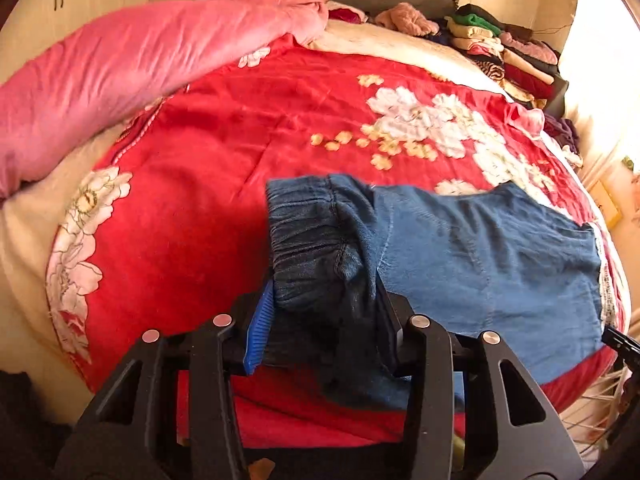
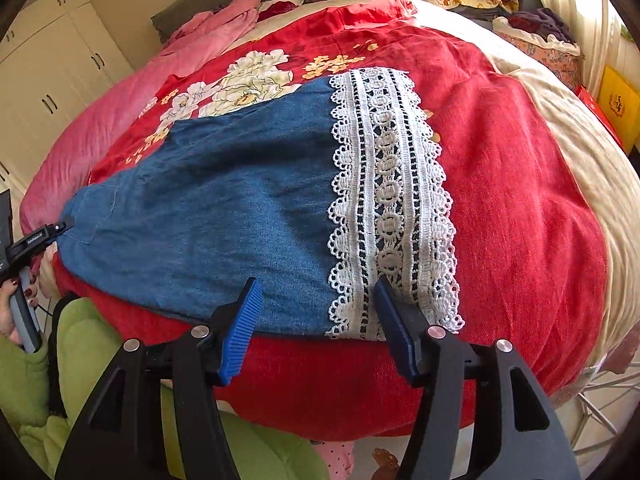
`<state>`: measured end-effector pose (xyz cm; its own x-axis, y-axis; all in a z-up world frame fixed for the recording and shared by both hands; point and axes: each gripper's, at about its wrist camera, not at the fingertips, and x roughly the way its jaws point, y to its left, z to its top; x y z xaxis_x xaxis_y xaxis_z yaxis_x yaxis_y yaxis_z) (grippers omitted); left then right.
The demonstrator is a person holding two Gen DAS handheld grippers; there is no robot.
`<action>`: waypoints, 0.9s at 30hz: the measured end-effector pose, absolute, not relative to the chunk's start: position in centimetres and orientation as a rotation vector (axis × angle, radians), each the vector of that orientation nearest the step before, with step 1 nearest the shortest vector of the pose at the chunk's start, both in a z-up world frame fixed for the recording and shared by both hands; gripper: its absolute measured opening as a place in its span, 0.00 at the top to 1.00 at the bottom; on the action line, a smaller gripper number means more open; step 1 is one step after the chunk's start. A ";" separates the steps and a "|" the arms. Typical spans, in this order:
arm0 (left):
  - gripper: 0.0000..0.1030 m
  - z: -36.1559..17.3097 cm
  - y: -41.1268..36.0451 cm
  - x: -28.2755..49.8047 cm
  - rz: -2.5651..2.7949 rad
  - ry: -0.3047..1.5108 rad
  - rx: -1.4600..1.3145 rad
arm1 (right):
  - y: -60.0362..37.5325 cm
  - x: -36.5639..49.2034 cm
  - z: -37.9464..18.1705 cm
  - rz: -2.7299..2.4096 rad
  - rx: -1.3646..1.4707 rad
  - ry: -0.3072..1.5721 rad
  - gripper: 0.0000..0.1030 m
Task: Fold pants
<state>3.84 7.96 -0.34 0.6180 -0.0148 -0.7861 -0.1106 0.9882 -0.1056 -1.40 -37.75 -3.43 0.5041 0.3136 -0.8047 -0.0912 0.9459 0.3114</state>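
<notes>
The blue denim pants (image 2: pixel 224 216) with a white lace hem band (image 2: pixel 392 200) lie spread across the red flower-printed blanket (image 1: pixel 200 160), near its front edge. The left gripper (image 1: pixel 324 320) clenches the gathered elastic waistband (image 1: pixel 308 248), lifted off the blanket; the right gripper (image 2: pixel 316 312) hovers released over the lace hem. Folding looks barely begun: waist-to-hem fold remains.

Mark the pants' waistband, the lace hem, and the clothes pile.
waistband (image 1: pixel 308 236): left wrist view, on the gathered elastic band.
lace hem (image 2: pixel 390 200): right wrist view, middle of the white lace strip.
clothes pile (image 1: pixel 508 52): left wrist view, on the folded stack at the bed's far corner.
</notes>
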 end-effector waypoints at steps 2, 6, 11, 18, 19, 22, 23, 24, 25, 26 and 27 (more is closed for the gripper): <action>0.63 -1.3 8.5 4.3 0.064 0.923 -0.167 | -37.7 -1.3 -3.5 0.247 0.241 1.019 0.44; 0.57 -0.3 8.2 4.1 0.082 0.894 -0.161 | -37.7 -1.2 -3.3 0.251 0.247 1.026 0.43; 0.32 5.1 7.0 1.3 0.116 0.716 -0.109 | -37.8 -1.6 -2.1 0.245 0.255 0.983 0.44; 0.27 5.1 -0.7 2.7 -0.172 0.785 -0.022 | -36.2 -0.2 -0.4 0.312 0.249 0.926 0.44; 0.27 4.4 -1.8 3.3 -0.211 0.813 -0.012 | -36.0 0.1 -0.3 0.321 0.247 0.924 0.44; 0.26 1.6 -5.1 4.6 -0.289 0.887 0.039 | -35.1 1.2 0.0 0.345 0.229 0.919 0.44; 0.26 0.7 -5.8 5.1 -0.296 0.909 0.054 | -35.0 1.4 -0.1 0.347 0.226 0.920 0.44; 0.26 -0.3 -6.6 5.5 -0.302 0.936 0.081 | -35.0 1.7 -0.3 0.347 0.225 0.924 0.44; 0.26 -1.3 -7.2 6.0 -0.301 0.956 0.111 | -35.0 1.8 -0.5 0.343 0.223 0.930 0.44; 0.26 -2.1 -7.5 6.3 -0.296 0.970 0.133 | -35.2 2.0 -0.9 0.330 0.221 0.942 0.44; 0.26 -3.2 -7.8 6.6 -0.276 0.998 0.177 | -35.4 2.2 -1.4 0.314 0.219 0.958 0.44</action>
<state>6.63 -7.79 -3.20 0.5113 -0.1480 -0.8466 0.3086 0.9510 0.0201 2.15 -35.38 -1.45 0.5351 0.3571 -0.7656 -0.1649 0.9330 0.3199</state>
